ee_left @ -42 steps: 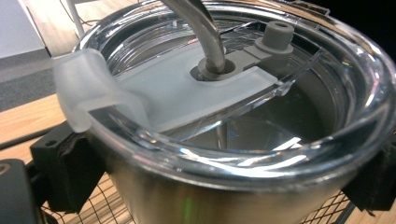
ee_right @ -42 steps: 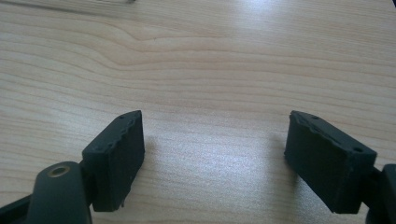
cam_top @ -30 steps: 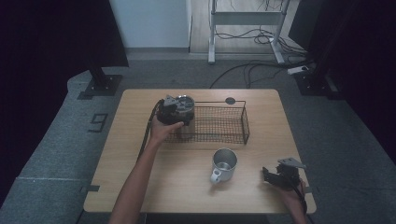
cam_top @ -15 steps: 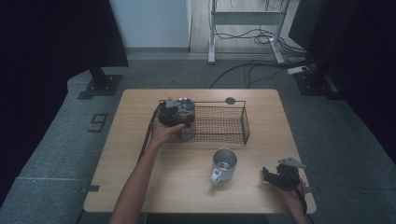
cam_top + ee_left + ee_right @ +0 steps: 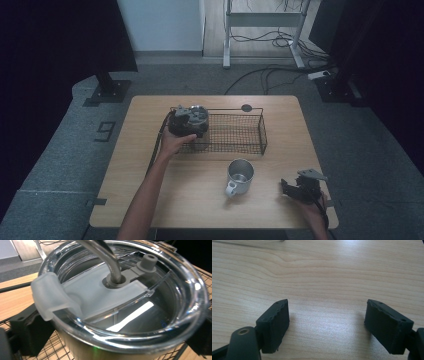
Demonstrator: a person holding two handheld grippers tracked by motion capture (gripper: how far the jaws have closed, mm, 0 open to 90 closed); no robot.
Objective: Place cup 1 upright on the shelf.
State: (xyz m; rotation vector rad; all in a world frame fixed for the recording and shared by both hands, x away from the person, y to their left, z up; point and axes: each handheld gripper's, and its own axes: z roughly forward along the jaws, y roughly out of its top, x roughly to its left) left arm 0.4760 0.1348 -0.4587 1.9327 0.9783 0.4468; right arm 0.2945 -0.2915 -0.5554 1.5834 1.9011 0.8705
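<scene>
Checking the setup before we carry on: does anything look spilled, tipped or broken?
Nothing stands out. The mug stands upright on the table, the wire basket sits flat, and the lidded tumbler looks intact.

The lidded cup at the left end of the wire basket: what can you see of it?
The cup looks like brushed metal under a clear plastic lid with a frosted flip tab and a grey rubber plug. A metal straw passes through the lid. It sits upright at the wire basket's left end, clamped from both sides by the left tool; whether it rests on the mesh is unclear.
</scene>
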